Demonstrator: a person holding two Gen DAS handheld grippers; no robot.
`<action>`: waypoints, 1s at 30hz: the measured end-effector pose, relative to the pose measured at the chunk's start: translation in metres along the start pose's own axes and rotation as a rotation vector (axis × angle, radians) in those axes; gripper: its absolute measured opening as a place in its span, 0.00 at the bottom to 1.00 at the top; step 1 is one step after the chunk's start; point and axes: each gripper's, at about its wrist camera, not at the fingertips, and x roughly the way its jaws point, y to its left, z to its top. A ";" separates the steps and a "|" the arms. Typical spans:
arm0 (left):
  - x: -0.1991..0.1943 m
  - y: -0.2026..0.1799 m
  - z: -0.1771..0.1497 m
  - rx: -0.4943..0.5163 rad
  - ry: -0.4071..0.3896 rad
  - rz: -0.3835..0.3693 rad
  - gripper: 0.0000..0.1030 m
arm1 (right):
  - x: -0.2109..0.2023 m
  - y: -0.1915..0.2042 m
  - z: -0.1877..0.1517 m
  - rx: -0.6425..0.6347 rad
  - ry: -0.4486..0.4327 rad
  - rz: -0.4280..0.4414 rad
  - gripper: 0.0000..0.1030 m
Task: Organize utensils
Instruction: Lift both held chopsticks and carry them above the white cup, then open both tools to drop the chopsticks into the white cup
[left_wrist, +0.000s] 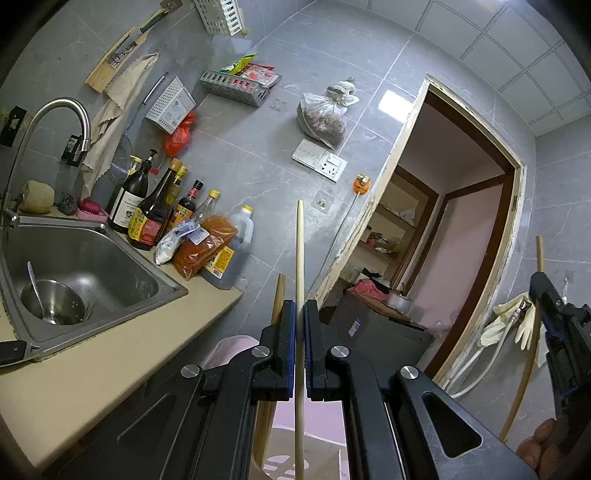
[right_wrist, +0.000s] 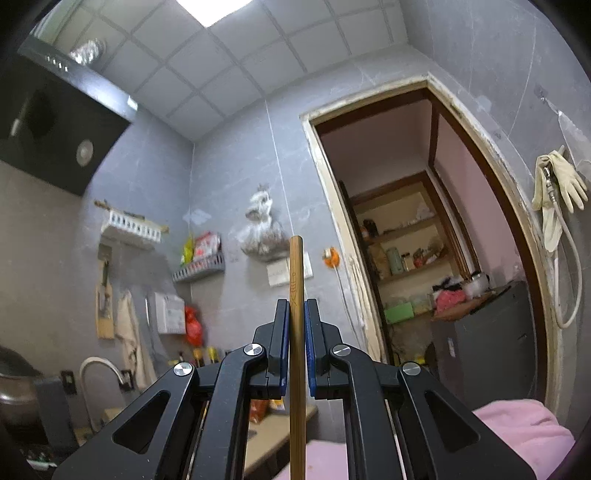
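Observation:
My left gripper (left_wrist: 300, 310) is shut on a pale wooden chopstick (left_wrist: 299, 258) that stands upright between its blue pads. A second darker stick (left_wrist: 277, 299) pokes up just left of the left finger, outside the grip. My right gripper (right_wrist: 295, 310) is shut on a brown bamboo chopstick (right_wrist: 296, 266), also upright. The right gripper (left_wrist: 554, 306) with its chopstick (left_wrist: 540, 251) also shows at the right edge of the left wrist view. Both are held in the air beyond the counter's end.
A steel sink (left_wrist: 74, 258) holds a bowl with a spoon (left_wrist: 51, 301). Sauce bottles (left_wrist: 147, 210) and bags stand on the beige counter (left_wrist: 92, 369). Wall racks (left_wrist: 236, 86), an open doorway (right_wrist: 424, 240), hanging gloves (right_wrist: 557, 188) and pink cloth (right_wrist: 517, 435) surround.

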 end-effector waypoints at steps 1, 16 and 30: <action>0.000 0.000 -0.001 0.000 0.001 0.000 0.02 | 0.000 -0.001 0.000 0.007 0.000 -0.002 0.05; 0.000 0.000 -0.003 -0.003 0.007 -0.003 0.02 | 0.002 0.005 0.002 -0.013 0.006 -0.035 0.06; -0.003 -0.006 -0.010 0.036 0.007 -0.015 0.02 | 0.001 0.000 -0.009 -0.034 0.075 -0.056 0.06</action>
